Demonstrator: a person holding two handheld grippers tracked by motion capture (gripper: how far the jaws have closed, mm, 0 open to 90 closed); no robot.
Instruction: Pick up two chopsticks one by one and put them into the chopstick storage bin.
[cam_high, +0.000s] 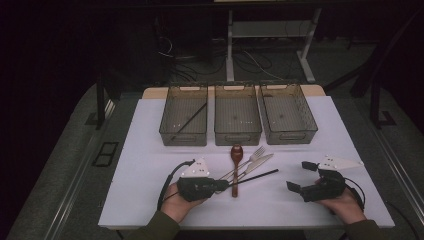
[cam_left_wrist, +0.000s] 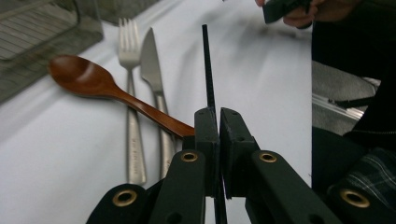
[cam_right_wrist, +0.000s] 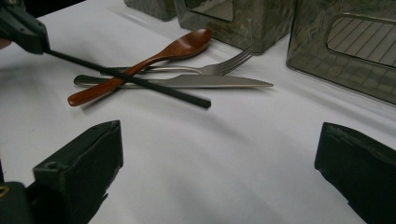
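Left gripper clamped on chopstick; spoon just beside its fingers. Right gripper fingers wide apart, nothing between.

White table carried three grey bins in a row at the far side; nearer, a wooden spoon, fork and knife lay close together.
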